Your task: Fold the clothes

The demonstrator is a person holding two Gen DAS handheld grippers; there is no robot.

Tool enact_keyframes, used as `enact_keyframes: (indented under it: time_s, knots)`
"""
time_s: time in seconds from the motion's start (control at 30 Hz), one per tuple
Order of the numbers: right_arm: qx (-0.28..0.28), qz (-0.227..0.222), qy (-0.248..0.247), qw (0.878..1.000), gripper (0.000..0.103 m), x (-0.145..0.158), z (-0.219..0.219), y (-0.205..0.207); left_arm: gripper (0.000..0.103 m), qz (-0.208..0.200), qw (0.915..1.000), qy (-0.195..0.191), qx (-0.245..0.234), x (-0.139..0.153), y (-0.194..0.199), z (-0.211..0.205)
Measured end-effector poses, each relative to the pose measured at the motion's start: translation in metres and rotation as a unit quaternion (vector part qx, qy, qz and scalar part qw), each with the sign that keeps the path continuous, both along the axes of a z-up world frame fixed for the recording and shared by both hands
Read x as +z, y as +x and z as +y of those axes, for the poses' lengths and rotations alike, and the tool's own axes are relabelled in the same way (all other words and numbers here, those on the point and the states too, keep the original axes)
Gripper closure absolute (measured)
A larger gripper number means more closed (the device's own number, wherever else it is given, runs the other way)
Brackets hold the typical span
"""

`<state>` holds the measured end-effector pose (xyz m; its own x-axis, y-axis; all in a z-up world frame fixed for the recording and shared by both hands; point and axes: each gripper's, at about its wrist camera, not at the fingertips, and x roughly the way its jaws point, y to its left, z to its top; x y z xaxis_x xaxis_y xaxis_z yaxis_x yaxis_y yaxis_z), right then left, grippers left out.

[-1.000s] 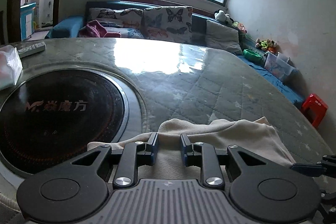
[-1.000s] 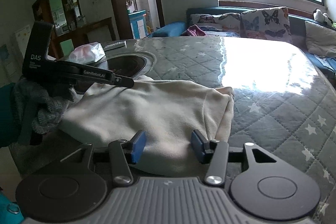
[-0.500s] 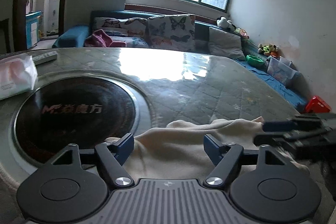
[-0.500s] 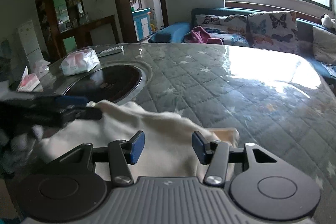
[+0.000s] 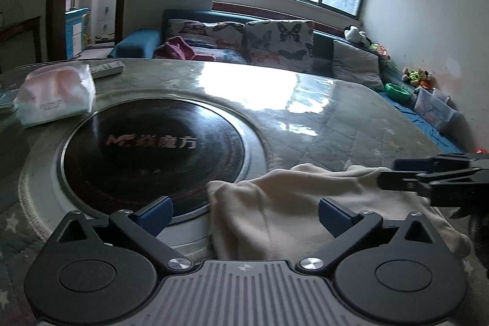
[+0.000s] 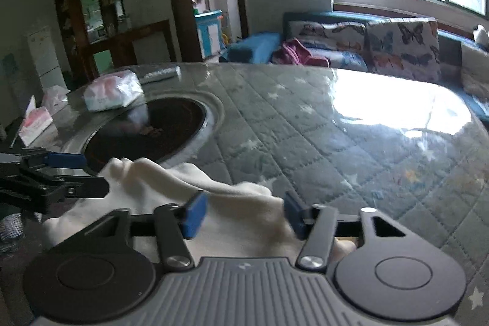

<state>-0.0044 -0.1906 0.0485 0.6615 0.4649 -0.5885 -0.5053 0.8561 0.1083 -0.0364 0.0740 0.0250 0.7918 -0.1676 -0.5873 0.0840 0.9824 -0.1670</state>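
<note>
Cream garment [image 5: 290, 213] lies rumpled on quilted table [image 5: 351, 127].

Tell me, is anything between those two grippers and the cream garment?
Nothing visible. The cream garment lies directly ahead of the open left hand-held gripper and right hand-held gripper; the tissue pack sits far off.

- Right gripper [image 6: 243, 214]: jaws have just been opening; blue pads stand apart over the cream garment [image 6: 159, 188], which lies between them unpressed.
- Left gripper [image 6: 79, 174]: enters from the left edge, at the garment's far corner.
- Quilted table [image 6: 321, 130]: carries a round black hotplate [image 6: 146, 130] and a tissue pack [image 6: 113, 92].
</note>
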Motion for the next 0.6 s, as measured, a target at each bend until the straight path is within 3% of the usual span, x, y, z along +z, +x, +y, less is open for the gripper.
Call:
enact_keyframes:
  time_s: [0.37,0.6]
  knots:
    - [0.021,-0.025,0.016,0.999,0.001,0.012,0.014,-0.04,0.0,-0.003,0.9999,0.002,0.012,0.001,-0.012,0.011]
    - [0.042,-0.032,0.034,0.998,0.0,0.013,0.021,-0.064,0.0,0.0,0.9998,0.002,0.02,0.002,-0.019,0.012]
